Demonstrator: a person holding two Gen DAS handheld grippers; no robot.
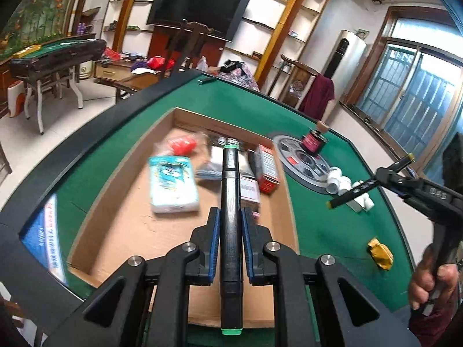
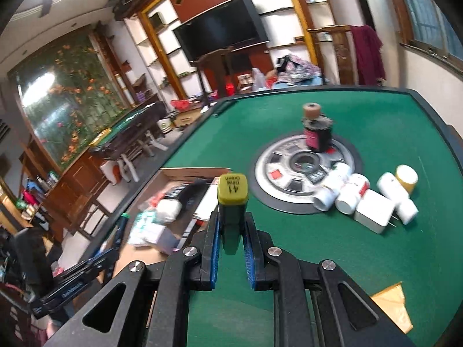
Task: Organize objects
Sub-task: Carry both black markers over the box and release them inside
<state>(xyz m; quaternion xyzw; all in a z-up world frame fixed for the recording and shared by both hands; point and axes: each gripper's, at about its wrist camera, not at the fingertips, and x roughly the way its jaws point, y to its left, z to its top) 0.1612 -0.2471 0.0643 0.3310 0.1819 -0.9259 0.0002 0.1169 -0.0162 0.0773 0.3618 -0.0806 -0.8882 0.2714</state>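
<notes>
Over the cardboard box (image 1: 121, 225) that sits on the green tabletop (image 1: 332, 231), our left hand-held gripper (image 1: 230, 225) is clamped on a black marker with green ends (image 1: 230, 202), the blue pads pressing its barrel from both sides; the marker runs lengthwise along the fingers, its far end pointing toward the middle of the box. In the box we can see a pale blue-and-white packet (image 1: 172, 186), a red-and-white carton (image 1: 267, 167) and something red in a clear wrapper (image 1: 182, 144); the rest is too blurred to name.

Our right hand-held gripper (image 2: 231, 231) is likewise closed on a second marker with an olive cap (image 2: 233, 193), seen end on, with the box edge to its left and open green felt below it; from the left wrist view that marker lies crosswise in the jaws, well clear of the tabletop.

Near the round metal centrepiece (image 2: 277, 167) a cluster of white bottles (image 2: 347, 196) and a dark jar (image 2: 317, 136) are not yet packed; a crumpled yellow scrap (image 1: 380, 253) lies apart on the felt.

We judge the step in hand to be carrying both markers to the box. The next move calls for lowering the left marker into a bare patch of cardboard before parting the jaws; the right marker has to cross the box wall first, without the two grippers meeting.
</notes>
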